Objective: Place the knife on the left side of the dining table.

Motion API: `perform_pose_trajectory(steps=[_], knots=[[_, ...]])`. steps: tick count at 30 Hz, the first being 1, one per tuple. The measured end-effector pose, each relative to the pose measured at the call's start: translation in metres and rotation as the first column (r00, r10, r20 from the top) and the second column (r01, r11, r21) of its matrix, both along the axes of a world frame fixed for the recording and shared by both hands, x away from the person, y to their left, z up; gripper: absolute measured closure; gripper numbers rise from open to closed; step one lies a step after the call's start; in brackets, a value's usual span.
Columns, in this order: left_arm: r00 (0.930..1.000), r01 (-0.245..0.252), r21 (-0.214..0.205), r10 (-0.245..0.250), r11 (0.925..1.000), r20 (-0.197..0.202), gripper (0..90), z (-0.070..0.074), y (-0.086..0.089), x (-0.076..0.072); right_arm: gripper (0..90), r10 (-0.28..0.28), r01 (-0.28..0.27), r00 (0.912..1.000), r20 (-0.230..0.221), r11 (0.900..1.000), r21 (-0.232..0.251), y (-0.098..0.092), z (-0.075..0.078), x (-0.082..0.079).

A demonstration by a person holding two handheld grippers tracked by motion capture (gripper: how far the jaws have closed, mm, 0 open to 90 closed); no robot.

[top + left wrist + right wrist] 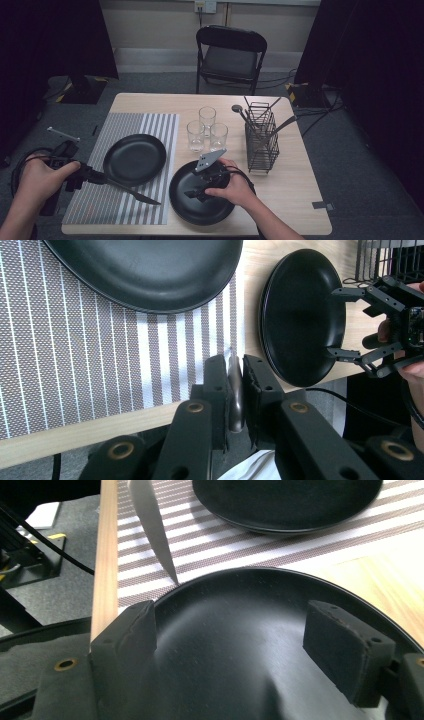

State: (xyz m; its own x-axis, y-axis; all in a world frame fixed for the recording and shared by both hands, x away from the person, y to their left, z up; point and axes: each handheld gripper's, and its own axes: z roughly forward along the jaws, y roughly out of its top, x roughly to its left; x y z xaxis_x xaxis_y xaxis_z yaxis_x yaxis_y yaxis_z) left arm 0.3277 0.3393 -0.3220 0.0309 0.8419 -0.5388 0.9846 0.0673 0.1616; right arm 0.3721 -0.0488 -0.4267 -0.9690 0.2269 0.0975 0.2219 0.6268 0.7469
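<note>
Left gripper (95, 176) clamped on the handle of a knife (131, 192); in the left gripper view the handle sits pinched between both pads. Landmark for these notes: the striped placemat (150, 127).

Knife: long axis runs across the near part of the placemat, handle toward its left edge, tip (172, 577) toward its right edge, stopping just short of the plate off the mat. Whether the blade rests on the mat or hangs just over it, I cannot tell.

Right gripper (202, 187) spread wide, holding nothing, poised over the near plate (182, 202), which sits on bare table (295, 190) just right of the placemat. My left hand is the nearer one to the mat; the knife's likely resting spot, I judge, lies on the placemat right of the far plate (134, 159).

Count:
- plates, two: one on the placemat, one right of it
- knives, one
- glasses (204, 131), three, beyond the placemat's right edge
- wire caddy (261, 140), one, farther right, some utensils standing in it
</note>
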Motion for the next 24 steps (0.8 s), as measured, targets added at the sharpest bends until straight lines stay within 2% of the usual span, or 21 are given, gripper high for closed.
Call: perform_pose_trajectory(steps=[7, 8, 9, 11, 13, 24], knots=[[1.0, 0.001, -0.01, -0.001, 0.9999, -0.004, 81.0, 0.0, 0.0, 0.0, 20.9, 0.028, -0.028, 0.9996, -0.002, 0.9996, -0.003, 0.012, -0.001, -0.002], [0.9999, -0.016, -0.016, 0.016, 0.9998, -0.002, 81.0, -0.001, -0.001, 0.0, 20.9, 0.03, -0.03, 0.9995, -0.003, 0.9995, -0.001, 0.013, -0.002, -0.003], [0.9999, -0.016, -0.004, 0.016, 0.9999, 0.003, 80.9, -0.001, 0.0, 0.0, 21.0, 0.038, -0.038, 0.9992, -0.006, 0.9993, -0.001, 0.015, -0.002, -0.003], [0.9997, -0.025, -0.023, 0.025, 0.9994, -0.003, 80.8, -0.002, 0.0, -0.001, 21.5, 0.044, -0.044, 0.999, -0.002, 0.999, -0.006, 0.018, -0.002, -0.004], [0.9995, -0.03, -0.022, 0.029, 0.9993, -0.007, 80.6, -0.002, 0.0, -0.001, 21.6, 0.046, -0.046, 0.9989, -0.006, 0.9989, -0.004, 0.021, -0.003, -0.004], [0.9997, -0.024, -0.021, 0.024, 0.9995, -0.006, 80.7, -0.002, 0.0, -0.001, 22.6, 0.064, -0.063, 0.9979, -0.009, 0.9979, 0.016, 0.038, -0.001, -0.004]])
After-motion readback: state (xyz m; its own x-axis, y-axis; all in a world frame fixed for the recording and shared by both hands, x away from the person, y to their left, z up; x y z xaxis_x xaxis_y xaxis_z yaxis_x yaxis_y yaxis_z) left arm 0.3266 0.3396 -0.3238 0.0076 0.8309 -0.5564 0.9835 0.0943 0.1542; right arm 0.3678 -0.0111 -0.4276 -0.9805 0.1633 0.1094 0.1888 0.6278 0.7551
